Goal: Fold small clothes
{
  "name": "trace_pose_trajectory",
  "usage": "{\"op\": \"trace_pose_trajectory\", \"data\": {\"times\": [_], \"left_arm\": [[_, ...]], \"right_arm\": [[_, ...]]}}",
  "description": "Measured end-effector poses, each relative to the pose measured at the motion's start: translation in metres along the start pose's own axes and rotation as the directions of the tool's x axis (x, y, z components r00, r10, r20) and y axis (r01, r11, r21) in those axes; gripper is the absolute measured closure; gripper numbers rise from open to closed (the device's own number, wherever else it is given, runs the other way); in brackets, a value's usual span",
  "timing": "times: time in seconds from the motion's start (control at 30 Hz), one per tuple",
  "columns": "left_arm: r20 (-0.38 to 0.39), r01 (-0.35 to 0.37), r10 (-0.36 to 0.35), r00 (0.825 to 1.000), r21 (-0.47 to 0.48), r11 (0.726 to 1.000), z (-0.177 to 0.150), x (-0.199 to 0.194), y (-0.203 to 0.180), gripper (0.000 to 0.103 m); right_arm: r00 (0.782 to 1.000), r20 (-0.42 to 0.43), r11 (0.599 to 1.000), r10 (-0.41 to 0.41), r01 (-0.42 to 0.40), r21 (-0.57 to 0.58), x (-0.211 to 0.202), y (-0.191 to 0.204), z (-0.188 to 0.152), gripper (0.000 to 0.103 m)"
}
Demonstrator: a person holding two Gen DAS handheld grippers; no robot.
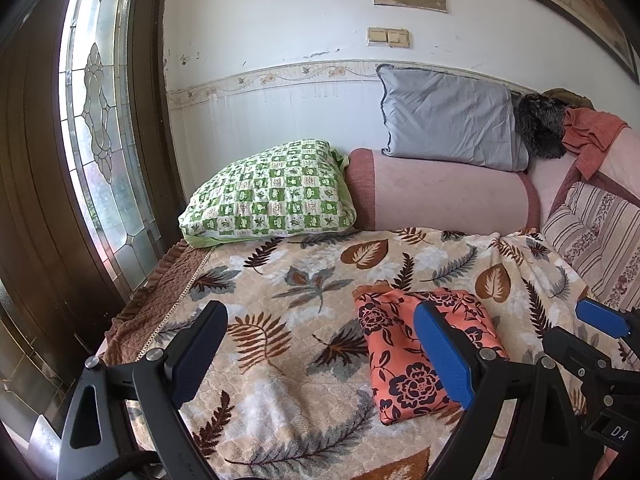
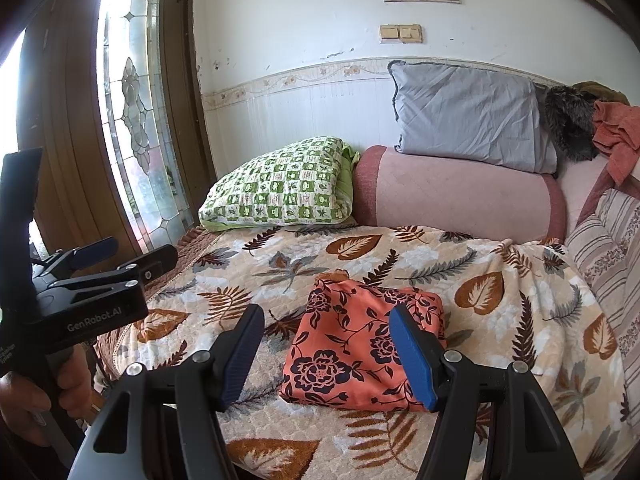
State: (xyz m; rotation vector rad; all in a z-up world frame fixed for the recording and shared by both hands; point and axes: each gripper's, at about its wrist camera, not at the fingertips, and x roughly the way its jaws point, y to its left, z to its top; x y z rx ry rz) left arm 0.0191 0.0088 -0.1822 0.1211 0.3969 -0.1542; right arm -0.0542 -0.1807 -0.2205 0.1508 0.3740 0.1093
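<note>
Two claws tilted slightly downward over bed | left claw [image 1: 326, 354] jaws apart, empty | right claw [image 2: 330, 354] jaws apart, empty | folded orange floral garment [image 2: 360, 344] lies on leaf-print bedspread [image 2: 500, 280], untouched

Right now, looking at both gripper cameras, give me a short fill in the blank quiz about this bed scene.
1. The folded garment is orange with a dark ____ print.
2. The blanket under it bears a pattern of ____.
3. The grey pillow rests on a ____ bolster.
4. Both the left gripper and the right gripper stand ____, holding nothing.

Missing words: floral; leaves; pink; open
</note>
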Motion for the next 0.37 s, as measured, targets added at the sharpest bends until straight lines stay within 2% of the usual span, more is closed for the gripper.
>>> {"op": "trace_pose_trajectory", "data": {"times": [0.23,0.37], "left_arm": [[0.0,0.014,-0.014,1.0,0.003,1.0,0.0003,0.0025,0.0009,0.009],[0.002,0.048,-0.048,0.999,-0.012,0.999,0.0003,0.0103,0.0,0.009]], "right_arm": [[1.0,-0.007,1.0,0.003,-0.003,0.009,0.0027,-0.0011,-0.0005,0.034],[1.0,-0.017,1.0,0.001,-0.001,0.016,0.0069,-0.0028,-0.0019,0.034]]}}
